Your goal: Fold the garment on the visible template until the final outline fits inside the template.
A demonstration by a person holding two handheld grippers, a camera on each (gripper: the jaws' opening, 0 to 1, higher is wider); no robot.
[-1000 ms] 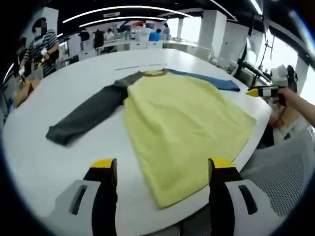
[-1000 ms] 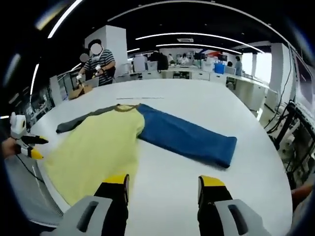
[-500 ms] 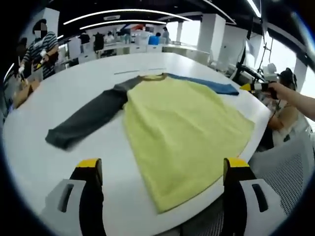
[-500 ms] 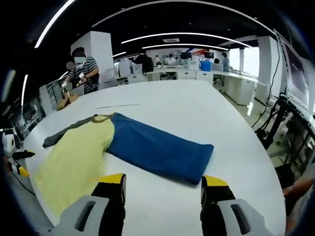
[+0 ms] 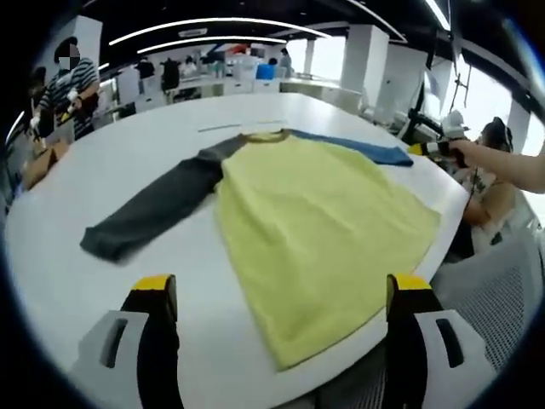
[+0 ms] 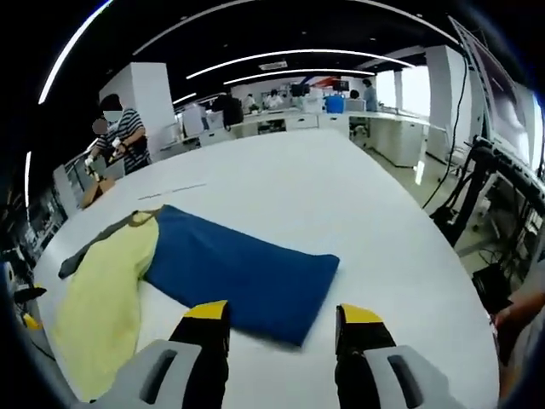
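A long-sleeved shirt lies flat on the white table. It has a yellow body, a grey sleeve and a blue sleeve. My left gripper is open over the near hem, with nothing between its jaws. In the right gripper view the blue sleeve stretches toward me beside the yellow body. My right gripper is open just above the sleeve's cuff end. From the left gripper view, the right gripper hangs by that cuff in a person's hand.
A thin line is marked on the table beyond the collar. The table edge curves close to the shirt's right side, with a mesh chair below it. People work at desks far behind.
The left jaws have spread wider since a second ago. The right gripper has moved in toward the blue sleeve's cuff, which now sits much closer to its jaws.
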